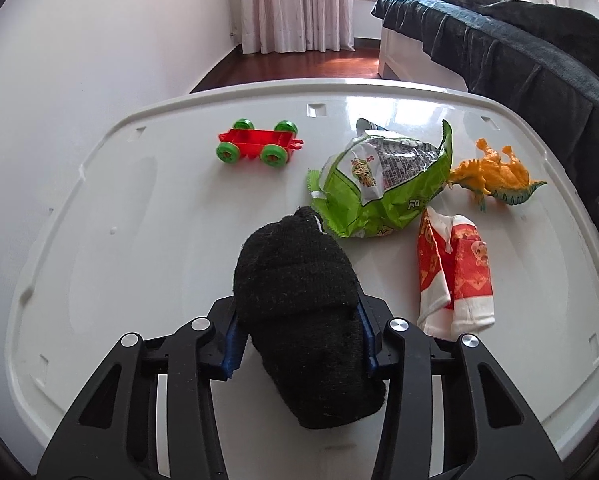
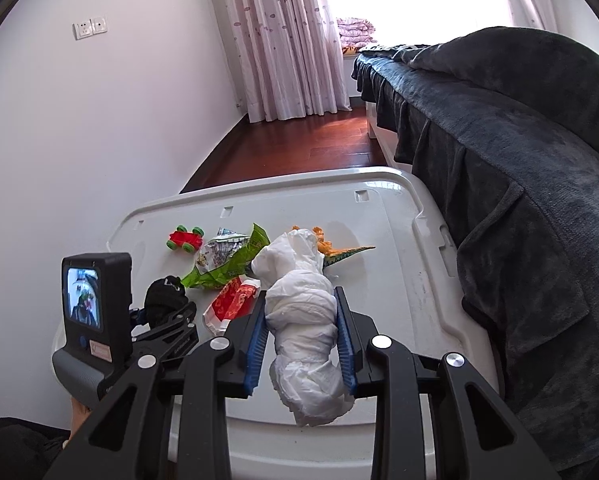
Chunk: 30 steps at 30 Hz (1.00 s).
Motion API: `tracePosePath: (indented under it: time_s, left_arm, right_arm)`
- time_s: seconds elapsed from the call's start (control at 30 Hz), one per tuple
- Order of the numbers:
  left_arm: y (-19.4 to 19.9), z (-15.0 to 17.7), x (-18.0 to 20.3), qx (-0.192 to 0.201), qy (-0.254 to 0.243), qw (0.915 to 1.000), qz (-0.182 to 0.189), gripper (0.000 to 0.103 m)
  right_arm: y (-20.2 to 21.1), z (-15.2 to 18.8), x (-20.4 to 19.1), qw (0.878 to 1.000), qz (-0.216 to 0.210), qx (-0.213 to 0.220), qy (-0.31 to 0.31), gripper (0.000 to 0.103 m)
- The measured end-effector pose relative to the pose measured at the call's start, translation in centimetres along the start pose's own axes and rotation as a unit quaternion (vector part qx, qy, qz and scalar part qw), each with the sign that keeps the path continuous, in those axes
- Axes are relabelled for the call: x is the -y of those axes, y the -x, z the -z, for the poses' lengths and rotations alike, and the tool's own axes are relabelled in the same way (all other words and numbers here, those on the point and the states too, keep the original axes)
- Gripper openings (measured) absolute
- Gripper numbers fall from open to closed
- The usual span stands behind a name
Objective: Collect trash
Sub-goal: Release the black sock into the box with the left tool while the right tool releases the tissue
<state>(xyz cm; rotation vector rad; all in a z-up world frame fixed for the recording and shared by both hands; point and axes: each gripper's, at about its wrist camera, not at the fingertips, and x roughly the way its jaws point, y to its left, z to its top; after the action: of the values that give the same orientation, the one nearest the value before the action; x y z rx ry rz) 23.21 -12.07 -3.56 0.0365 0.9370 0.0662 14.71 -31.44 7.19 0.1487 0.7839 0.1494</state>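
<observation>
My left gripper (image 1: 299,332) is shut on a black sock (image 1: 299,300), held just above the white bin lid (image 1: 99,220). My right gripper (image 2: 301,312) is shut on a crumpled white tissue wad (image 2: 303,320) above the lid (image 2: 399,280). A torn green snack wrapper (image 1: 383,184) lies mid-lid, beyond the sock; it also shows in the right wrist view (image 2: 227,260). A red-and-white packet (image 1: 455,276) lies to the right of the sock, also seen in the right wrist view (image 2: 231,300). The left gripper with its sock (image 2: 163,300) shows at lower left there.
A red toy cart with green wheels (image 1: 255,144) sits far left on the lid. An orange toy dinosaur (image 1: 495,172) lies far right. A bed with a dark blanket (image 2: 499,160) borders the lid's right side. White wall to the left, curtains (image 2: 279,40) behind.
</observation>
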Motion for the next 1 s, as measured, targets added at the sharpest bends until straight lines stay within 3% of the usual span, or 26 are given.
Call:
tracePosePath:
  time_s: [0.17,0.37,0.5,0.6,0.67,0.8,0.87,0.93,1.0]
  left_arm:
    - [4.5,0.6,-1.8,0.024,-0.002,0.9997,0.002,0.043]
    - [11.5,3.8,-4.8,0.041,-0.006,0.999,0.02,0.043]
    - [15.0,7.6,-6.4,0.036,-0.018,0.9986,0.035,0.043]
    - [17.3,11.8,-7.9,0.028,-0.025,0.9982,0.046,0.043]
    - [18.0,14.7,-8.8,0.014,-0.022,0.9983,0.053,0.043]
    - [17.6,20.7,-10.1,-0.029,0.006,0.9969,0.073,0.043]
    - [16.0,23.7,-10.0,-0.073,0.006,0.9938,0.084,0.043]
    - [13.9,25.4,-10.1,-0.127,0.012,0.9868,0.099,0.043]
    - [12.8,25.2,-10.6,-0.14,0.026,0.9843,0.104,0.043]
  right_arm:
    - [0.4,0.2,-1.6,1.0,-0.019,0.005,-0.004,0.031]
    - [3.1,2.2,-5.0,0.998,-0.053,0.031,0.002,0.031]
    - [5.7,6.2,-7.6,0.996,-0.073,0.04,0.013,0.031]
    - [7.8,11.3,-9.6,0.996,-0.076,0.037,0.032,0.031]
    - [8.6,14.2,-10.4,0.996,-0.077,0.026,0.038,0.031]
    - [8.5,20.5,-11.2,0.996,-0.082,-0.042,0.022,0.031]
    - [7.9,22.4,-11.3,0.994,-0.083,-0.074,0.011,0.031]
    - [6.9,23.8,-11.4,0.991,-0.079,-0.107,0.006,0.031]
    - [6.0,24.3,-11.6,0.989,-0.072,-0.127,0.009,0.031]
